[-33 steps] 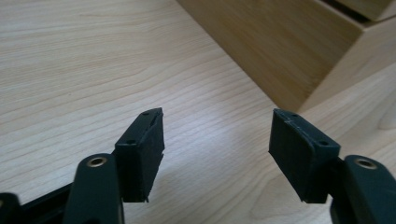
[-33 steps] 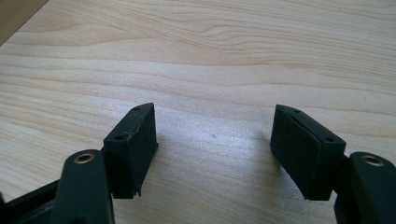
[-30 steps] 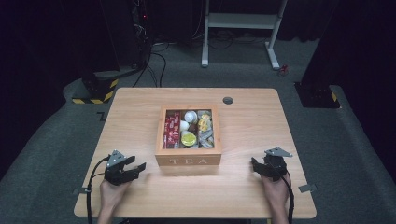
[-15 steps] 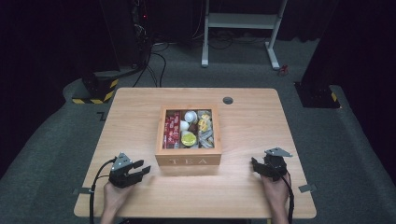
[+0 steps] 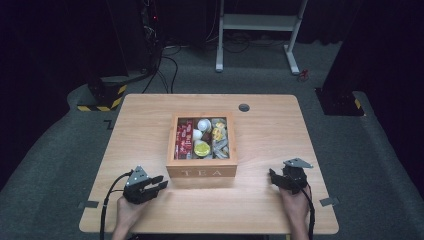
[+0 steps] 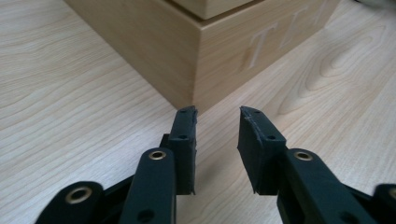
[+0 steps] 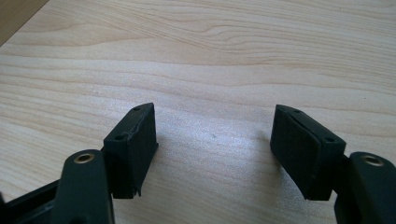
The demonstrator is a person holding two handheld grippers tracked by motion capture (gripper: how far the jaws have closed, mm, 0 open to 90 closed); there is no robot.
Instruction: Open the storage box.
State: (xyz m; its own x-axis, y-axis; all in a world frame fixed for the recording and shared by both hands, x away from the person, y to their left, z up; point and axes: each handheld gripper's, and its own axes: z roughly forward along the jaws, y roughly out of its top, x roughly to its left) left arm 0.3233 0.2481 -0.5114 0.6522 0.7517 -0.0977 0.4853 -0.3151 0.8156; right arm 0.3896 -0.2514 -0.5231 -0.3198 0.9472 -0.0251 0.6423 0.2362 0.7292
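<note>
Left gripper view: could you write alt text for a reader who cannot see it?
The left tool points at the near corner of a wooden box with "TEA" engraved on one face. Its two black jaws stand apart with nothing between them, having just been closing. Pale wood-grain table lies all around.

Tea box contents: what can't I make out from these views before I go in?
- Tea box contents: too small in the high view to identify; red packets, white and yellow pieces, nothing more.
- Box interior: cut off by the top edge in the left gripper view, which catches a corner.
- Left gripper jaws have just been closing, nothing between them.
- Right gripper faces bare table.
</note>
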